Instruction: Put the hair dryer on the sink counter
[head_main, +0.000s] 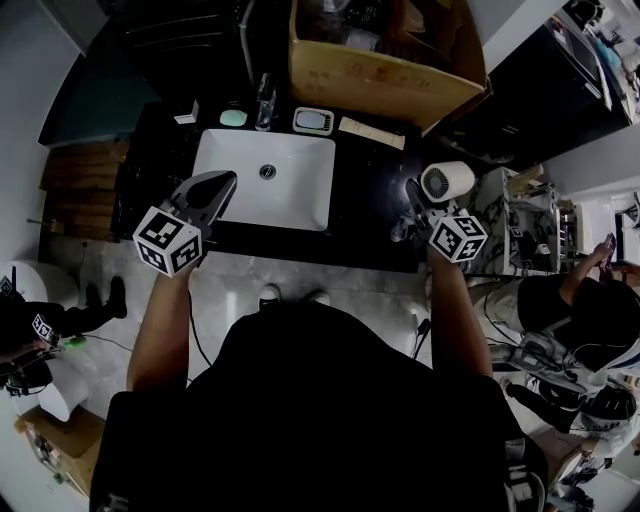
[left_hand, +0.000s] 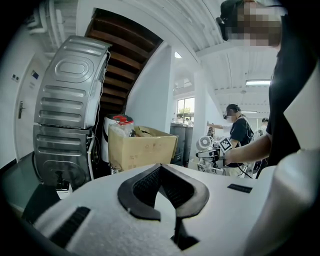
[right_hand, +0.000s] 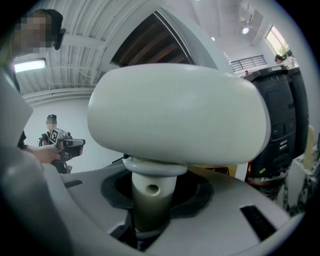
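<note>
Black counter (head_main: 370, 190) runs across the head view, with a white sink basin (head_main: 290, 190) sunk into its left half. Along the far edge, from left to right, stand a pale green soap (head_main: 233, 117), a tap (head_main: 265, 100), a small white dish (head_main: 313, 121) and a flat beige strip (head_main: 371, 133). An open cardboard box (head_main: 380, 70) sits behind them.

Over the near left corner of the basin hovers the left gripper (head_main: 222, 180). In its own view its dark pads meet at the tips with nothing between them, so the left gripper (left_hand: 161, 170) is closed and empty. Past it that view shows a grey ribbed metal panel (left_hand: 70, 110) on the left and the cardboard box (left_hand: 142, 147) further right.

To the right of the basin, over the right end of the counter, is the right gripper (head_main: 425, 215). It holds the white hair dryer (head_main: 447, 182). In the right gripper view, the right gripper (right_hand: 152, 200) has its jaws partly closed and clamped on the dryer's handle. The hair dryer (right_hand: 175, 115) has its rounded body lying crosswise above them, filling most of the picture. From the head view the dryer is above the counter's right part, near its front edge. I cannot tell whether it touches the surface.
</note>
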